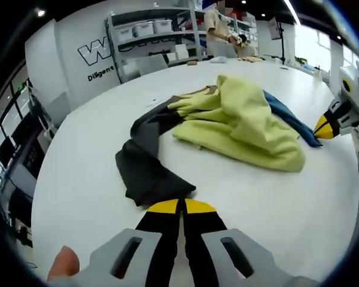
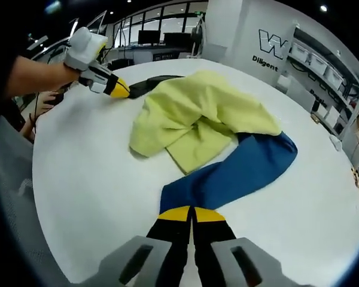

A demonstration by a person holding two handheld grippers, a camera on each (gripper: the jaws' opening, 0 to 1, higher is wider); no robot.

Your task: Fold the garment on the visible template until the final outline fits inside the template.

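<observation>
White and broad, the counter (image 1: 275, 203) fills most of both views, with grey shelving (image 1: 149, 36) holding pale bins and a wall with large letters behind it at the top of the left gripper view. On the counter lies the garment: a crumpled yellow-green body (image 1: 239, 119) in the middle of that frame, a dark grey sleeve (image 1: 146, 161) running down toward the lower centre, and a blue sleeve (image 1: 290, 116) stretching to the right. The left tool (image 1: 180, 207) rises from the bottom edge with its yellow-tipped jaws pressed together, right at the end of the dark grey sleeve; whether cloth is pinched between them cannot be told. In the right gripper view the yellow-green body (image 2: 197, 116) sits at centre and the blue sleeve (image 2: 239, 170) sweeps down to the right tool (image 2: 191, 214), whose yellow tips are likewise closed at the sleeve's end, with the grip itself not discernible. At the upper left of that frame the left tool (image 2: 116, 88) meets the dark grey sleeve (image 2: 152, 82).
</observation>
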